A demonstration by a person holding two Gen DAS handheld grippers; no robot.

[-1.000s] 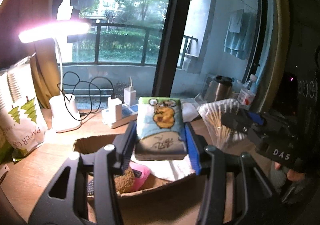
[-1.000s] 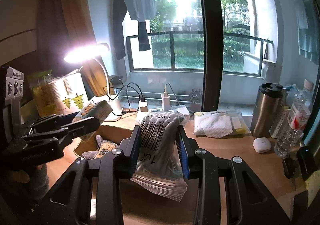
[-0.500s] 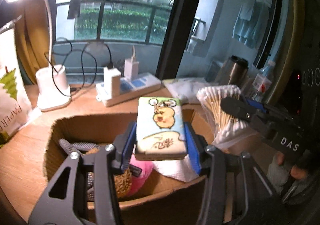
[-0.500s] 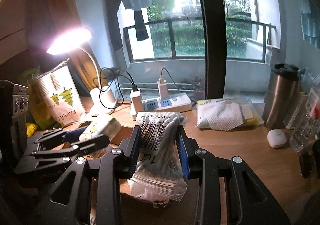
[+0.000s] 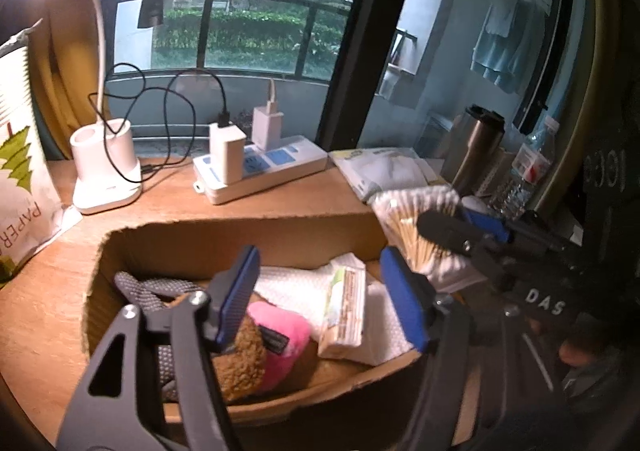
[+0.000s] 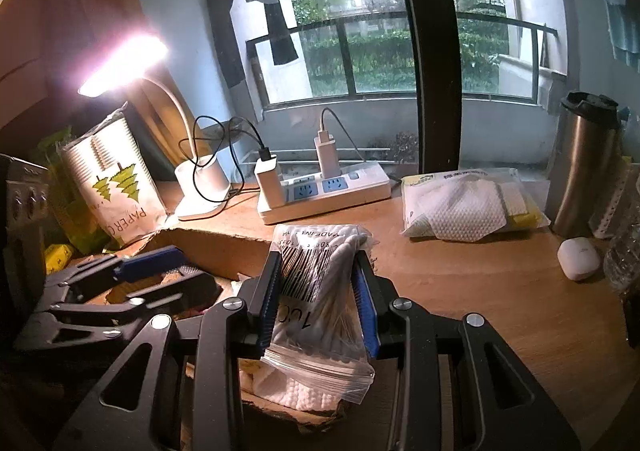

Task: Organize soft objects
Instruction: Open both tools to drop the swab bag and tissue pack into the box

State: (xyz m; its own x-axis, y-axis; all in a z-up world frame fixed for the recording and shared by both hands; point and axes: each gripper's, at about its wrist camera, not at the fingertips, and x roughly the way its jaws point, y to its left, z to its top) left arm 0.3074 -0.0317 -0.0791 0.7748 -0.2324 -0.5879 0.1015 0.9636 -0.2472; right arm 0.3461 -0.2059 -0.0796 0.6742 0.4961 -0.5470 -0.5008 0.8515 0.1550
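Observation:
My left gripper is open and empty above the cardboard box. The tissue pack lies on its side in the box on white cloths, beside a pink and brown plush toy and a grey glove. My right gripper is shut on a clear bag of cotton swabs, held over the box's right edge. That bag also shows in the left wrist view, and the left gripper shows in the right wrist view.
On the wooden desk behind the box stand a lamp base, a power strip with chargers, a paper bag, a pack of white wipes, a steel tumbler, a white earbud case and a water bottle.
My left gripper moved down over the box, opened and let go of the tissue pack, which now lies in the box. My right gripper lowered toward the box with the swab bag.

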